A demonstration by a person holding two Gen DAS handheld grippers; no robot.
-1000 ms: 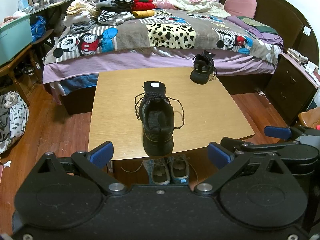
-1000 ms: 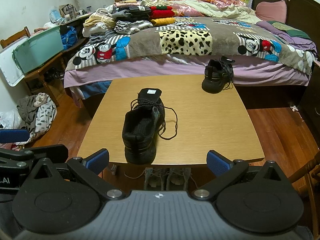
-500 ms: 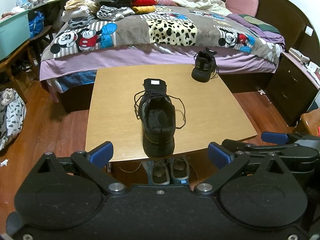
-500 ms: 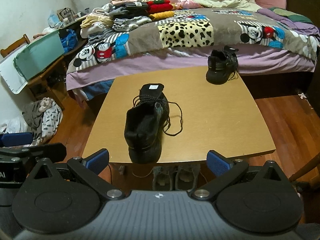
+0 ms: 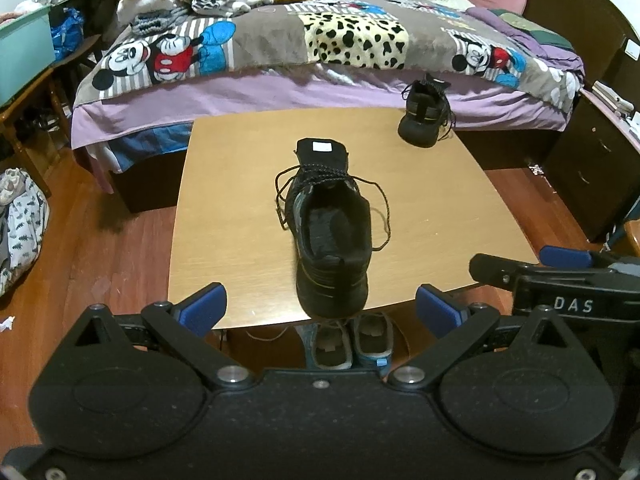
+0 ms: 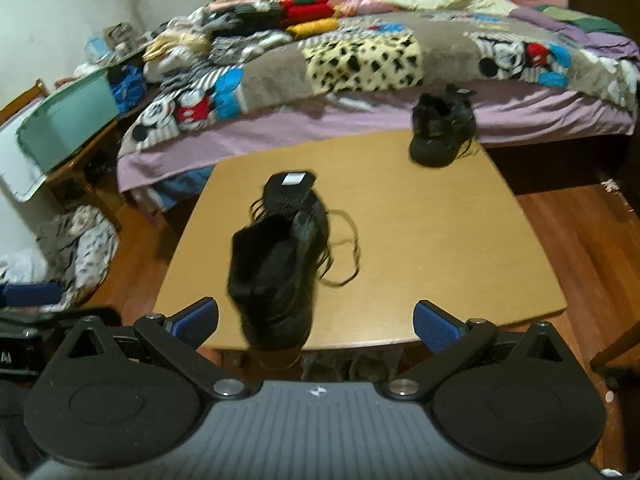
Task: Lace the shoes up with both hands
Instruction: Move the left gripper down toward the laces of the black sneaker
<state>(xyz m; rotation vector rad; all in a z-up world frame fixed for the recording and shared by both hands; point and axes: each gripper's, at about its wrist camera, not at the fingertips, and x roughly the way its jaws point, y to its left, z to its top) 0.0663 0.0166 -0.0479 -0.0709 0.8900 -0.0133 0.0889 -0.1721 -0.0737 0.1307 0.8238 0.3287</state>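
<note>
While the left gripper point(image 5: 318, 307) hangs just short of the near table edge in the left wrist view, its blue-padded fingers point(image 5: 202, 309) stand wide apart with nothing between them; beyond them the wooden table point(image 5: 440, 216) carries a black shoe point(image 5: 330, 240) at its middle, heel toward the camera and overhanging the near edge a little, tongue flipped up at the far end; its laces point(image 5: 378, 216) are untied and trail loose on the wood to both sides of the opening; a second black shoe point(image 5: 426, 114) sits at the far right corner of the table, well apart from the first; under the near edge a pair of grey sneakers point(image 5: 350, 346) rests on the floor; the right gripper point(image 5: 568, 280) shows at the right margin, side-on; a bed point(image 5: 320, 40) with a cartoon-print blanket lies along the far side

From the right wrist view — blurred — the right gripper point(image 6: 316, 322) also has its pads spread wide and holds nothing; the near shoe point(image 6: 276, 268) sits left of centre between the fingers, heel at the near table edge, a lace looping out to its right; the far shoe point(image 6: 442, 132) stands at the far right of the table point(image 6: 460, 240); part of the left gripper point(image 6: 24, 320) shows at the left margin, too little to judge there
</note>
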